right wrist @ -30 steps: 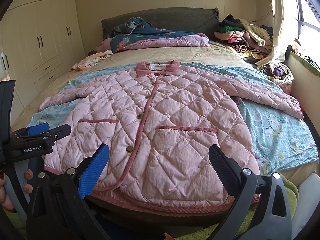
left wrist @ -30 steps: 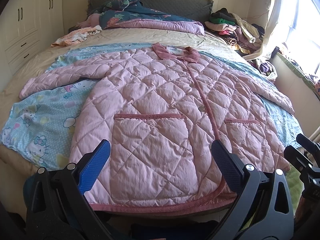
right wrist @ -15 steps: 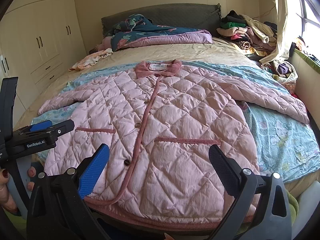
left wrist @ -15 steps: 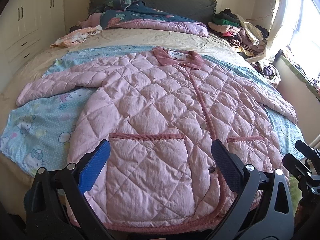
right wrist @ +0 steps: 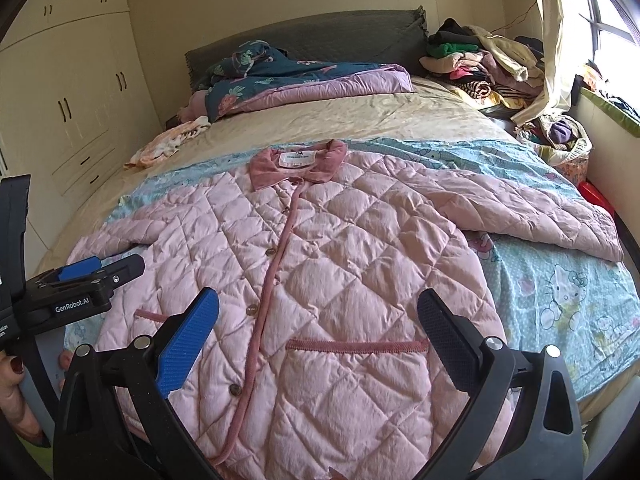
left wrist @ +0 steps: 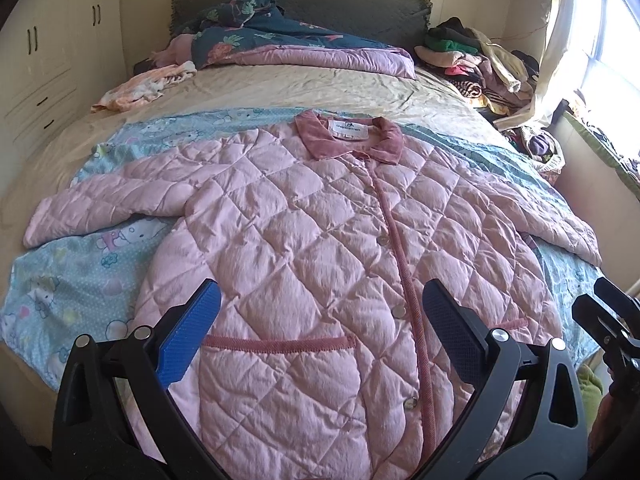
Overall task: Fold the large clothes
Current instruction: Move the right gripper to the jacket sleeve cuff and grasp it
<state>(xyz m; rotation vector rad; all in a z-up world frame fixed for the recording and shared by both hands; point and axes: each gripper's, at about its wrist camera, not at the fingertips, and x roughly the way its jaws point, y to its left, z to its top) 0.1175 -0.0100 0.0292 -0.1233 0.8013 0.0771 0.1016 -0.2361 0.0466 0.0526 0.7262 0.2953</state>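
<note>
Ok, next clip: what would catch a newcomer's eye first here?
The big pink quilted coat spread flat, front up and buttoned, sleeves out to both sides, on a blue cartoon-print sheet across the bed. Both grippers, left gripper and right gripper, hang over its lower half with jaws wide apart, holding nothing. Behind, a heap of clothes sits at the far right by the window.

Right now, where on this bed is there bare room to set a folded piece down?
The tan sheet is free between the pink quilted jacket collar and the purple duvet. Crowded: the clothes pile by the window, a small garment at the wardrobe side, and the jacket covering the cartoon blanket.
</note>
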